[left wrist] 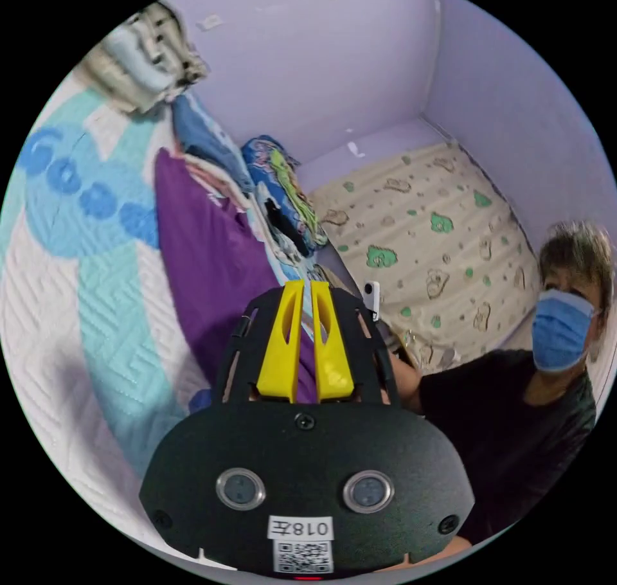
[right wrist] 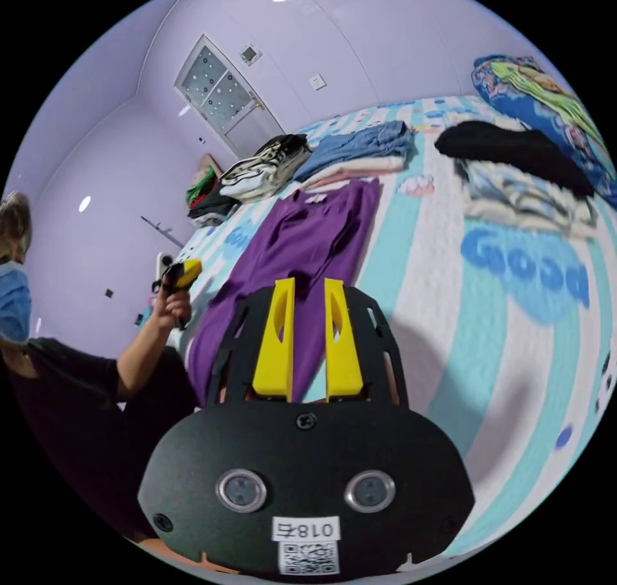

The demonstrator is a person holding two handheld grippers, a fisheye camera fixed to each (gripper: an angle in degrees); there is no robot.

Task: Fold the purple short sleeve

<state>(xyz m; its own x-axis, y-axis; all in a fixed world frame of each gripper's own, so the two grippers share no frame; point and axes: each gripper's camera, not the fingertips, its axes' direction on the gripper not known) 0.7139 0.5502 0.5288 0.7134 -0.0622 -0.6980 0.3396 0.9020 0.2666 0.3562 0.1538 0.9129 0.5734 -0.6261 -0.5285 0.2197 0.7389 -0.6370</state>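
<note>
Purple shirt (right wrist: 302,244) spread flat on the bed (right wrist: 488,328), folded lengthwise into a long narrow strip, collar at the far end; plain smooth cloth, a few soft creases. Quilted bedcover, white and teal stripes with blue letters. Folded clothes (right wrist: 360,148) stacked just beyond the collar. Right gripper (right wrist: 308,289) above the near end, yellow jaws spread, nothing between. Left gripper (left wrist: 307,292) with jaws almost together on purple cloth; grip itself cannot be told. Lilac walls.
</note>
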